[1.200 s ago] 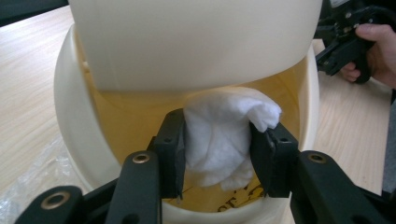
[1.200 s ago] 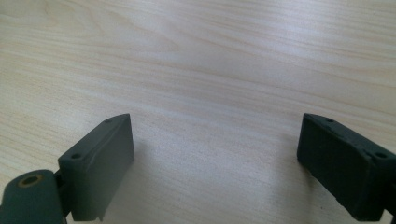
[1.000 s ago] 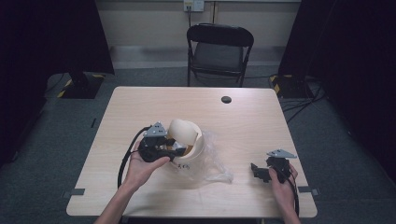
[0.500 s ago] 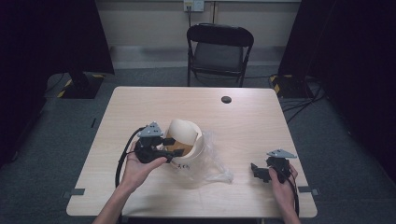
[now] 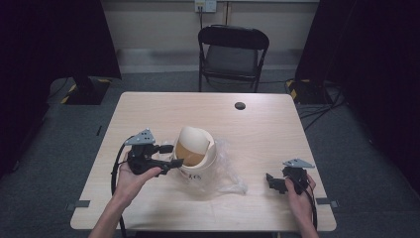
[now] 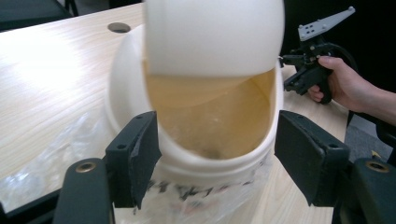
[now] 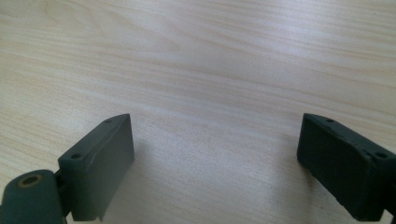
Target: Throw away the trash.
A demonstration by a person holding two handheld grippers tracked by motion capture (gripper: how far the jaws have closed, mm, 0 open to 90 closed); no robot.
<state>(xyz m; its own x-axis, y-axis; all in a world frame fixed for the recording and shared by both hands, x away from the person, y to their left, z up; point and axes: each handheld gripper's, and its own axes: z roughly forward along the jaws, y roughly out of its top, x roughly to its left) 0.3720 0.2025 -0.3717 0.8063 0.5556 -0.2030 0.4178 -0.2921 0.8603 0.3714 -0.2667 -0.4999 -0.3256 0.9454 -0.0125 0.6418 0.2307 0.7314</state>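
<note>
Hands enter from the near table edge. Left gripper point(image 5: 168, 156) has drawn back a little from the white swing-lid bin point(image 5: 195, 151) at mid-table, jaws apart around its rim without touching; probably readying a grip. Right gripper point(image 5: 273, 182) rests low over bare tabletop point(image 5: 163, 111), jaws wide, idle. Clear plastic bag point(image 5: 225, 173) lies under the bin. Beyond stands a folding chair point(image 5: 233, 52).

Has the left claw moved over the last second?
Yes. In the high view the left claw has backed slightly toward the table's left edge, off the white bin, and is open.
</note>
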